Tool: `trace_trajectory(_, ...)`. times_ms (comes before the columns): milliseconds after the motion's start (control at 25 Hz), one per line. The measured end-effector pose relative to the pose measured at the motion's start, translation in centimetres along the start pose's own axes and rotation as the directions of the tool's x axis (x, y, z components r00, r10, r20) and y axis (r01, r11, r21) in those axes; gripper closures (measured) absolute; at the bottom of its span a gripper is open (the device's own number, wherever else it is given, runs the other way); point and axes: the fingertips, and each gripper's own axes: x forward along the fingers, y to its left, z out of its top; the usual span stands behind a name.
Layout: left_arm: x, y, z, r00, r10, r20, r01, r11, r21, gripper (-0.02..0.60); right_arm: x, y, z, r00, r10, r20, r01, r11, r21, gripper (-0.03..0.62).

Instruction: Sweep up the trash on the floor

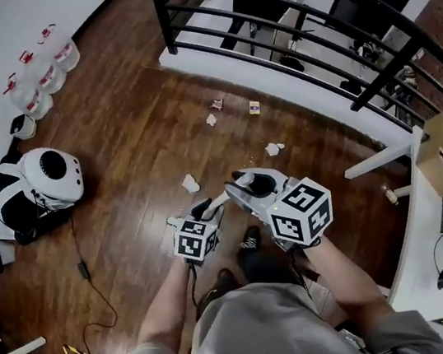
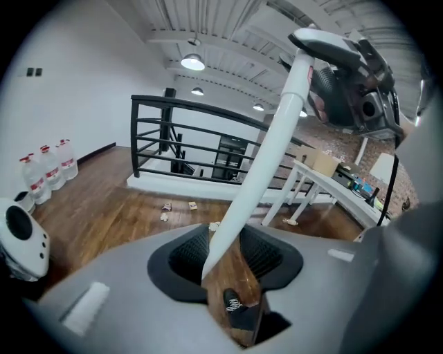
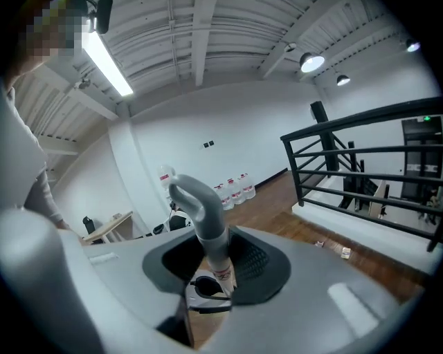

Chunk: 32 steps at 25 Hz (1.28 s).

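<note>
Jaws part-way closed, both gripping: left gripper (image 2: 228, 266) on white pole (image 2: 270, 145), right gripper (image 3: 211, 273) on grey grip (image 3: 201, 207). Scraps (image 1: 190, 183) scattered on floor (image 1: 133, 144) ahead, toward railing (image 1: 162, 15). Risk: hard stroke may throw light paper under it.

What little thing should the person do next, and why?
Probably step forward, carrying the handle toward the nearest paper scrap. Several scraps lie on the wooden floor ahead, and nothing is touching them yet.
</note>
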Motion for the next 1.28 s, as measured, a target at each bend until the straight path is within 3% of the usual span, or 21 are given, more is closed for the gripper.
trace_trajectory(160, 3.9, 4.9, 0.4, 0.997, 0.062, -0.049, -0.063, 0.998, -0.014, 0.437, 4.3, -4.6, -0.1, 0.999, 0.047, -0.02, -0.046, 0.998, 0.052, 0.493)
trace_trajectory(280, 6.6, 7.9, 0.9, 0.992, 0.069, -0.104, -0.071, 0.997, -0.014, 0.436, 7.0, -8.4, -0.1, 0.999, 0.035, -0.034, -0.031, 0.993, 0.116, 0.493)
trace_trajectory(440, 10.6, 11.2, 1.4, 0.988, 0.036, -0.149, -0.035, 0.999, 0.007, 0.436, 10.1, -13.1, -0.7, 0.998, -0.037, -0.056, 0.047, 0.981, 0.19, 0.493)
trace_trajectory(640, 15.2, 14.0, 3.1, 0.986, -0.034, -0.161, 0.037, 0.999, 0.019, 0.433, 13.0, -17.4, -0.1, 0.991, -0.114, -0.076, 0.128, 0.97, 0.207, 0.493)
trace_trajectory(920, 23.2, 13.3, 9.5, 0.968, -0.19, -0.163, 0.205, 0.976, 0.08, 0.43, 11.8, -26.1, 3.4, 0.951, -0.303, -0.062, 0.309, 0.922, 0.231, 0.494)
trace_trajectory(1280, 32.6, 7.7, 17.2, 0.924, -0.334, -0.185, 0.367, 0.91, 0.191, 0.428, 4.9, -36.0, 6.1, 0.866, -0.501, -0.006, 0.481, 0.828, 0.288, 0.494)
